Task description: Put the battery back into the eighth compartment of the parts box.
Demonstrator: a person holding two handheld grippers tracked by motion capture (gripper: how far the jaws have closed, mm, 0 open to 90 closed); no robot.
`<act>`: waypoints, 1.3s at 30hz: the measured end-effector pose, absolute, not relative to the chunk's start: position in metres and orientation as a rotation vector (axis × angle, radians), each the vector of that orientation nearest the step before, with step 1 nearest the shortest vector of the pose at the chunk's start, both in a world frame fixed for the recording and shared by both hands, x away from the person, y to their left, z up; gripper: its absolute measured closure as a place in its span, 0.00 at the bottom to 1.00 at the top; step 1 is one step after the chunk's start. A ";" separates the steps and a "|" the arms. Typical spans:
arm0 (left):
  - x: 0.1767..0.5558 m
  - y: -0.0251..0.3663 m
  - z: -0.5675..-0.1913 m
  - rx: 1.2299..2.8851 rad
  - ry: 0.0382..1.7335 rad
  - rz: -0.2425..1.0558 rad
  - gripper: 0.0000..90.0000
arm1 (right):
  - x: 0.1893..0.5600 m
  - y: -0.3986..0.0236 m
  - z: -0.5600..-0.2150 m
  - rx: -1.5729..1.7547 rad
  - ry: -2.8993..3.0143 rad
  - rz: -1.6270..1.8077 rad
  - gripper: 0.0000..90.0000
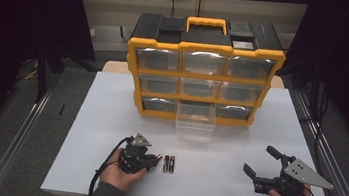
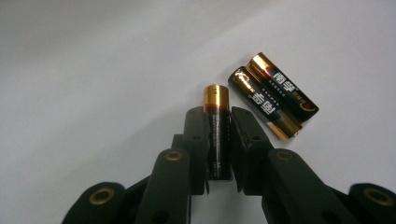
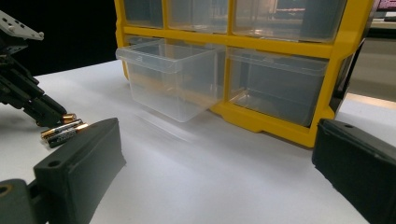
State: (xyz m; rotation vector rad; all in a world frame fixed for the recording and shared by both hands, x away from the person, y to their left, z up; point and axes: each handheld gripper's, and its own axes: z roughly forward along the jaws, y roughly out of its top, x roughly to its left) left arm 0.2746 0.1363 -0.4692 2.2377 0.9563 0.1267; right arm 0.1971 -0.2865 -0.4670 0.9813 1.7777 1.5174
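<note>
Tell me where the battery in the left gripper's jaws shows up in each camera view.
High view: gripped battery, lower centre-left, at the left gripper.
Left gripper view: centre, upright between the jaws.
Right gripper view: far left edge.
Shared landmark: the two loose batteries beside it.

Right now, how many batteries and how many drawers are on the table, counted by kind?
Batteries: 3, one in the left gripper, two loose batteries beside it.
Drawers in the yellow organizer: 9, with the bottom middle drawer pulled out.
Total: 12.
</note>
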 end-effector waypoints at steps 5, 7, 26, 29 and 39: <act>0.275 0.139 -0.460 2.194 0.947 0.097 0.86 | 0.197 -0.286 -0.467 0.977 1.789 1.521 0.02; 0.275 0.139 -0.456 2.185 0.954 0.072 0.86 | 0.198 -0.286 -0.468 0.981 1.785 1.521 0.02; 0.304 0.131 -0.403 2.133 0.931 0.030 0.86 | 0.198 -0.286 -0.468 0.985 1.786 1.524 0.02; 0.308 0.128 -0.397 2.129 0.923 0.031 0.86 | 0.197 -0.286 -0.468 0.990 1.788 1.523 0.02; 0.318 0.117 -0.380 2.127 0.921 0.039 0.86 | 0.197 -0.287 -0.468 0.992 1.787 1.522 0.02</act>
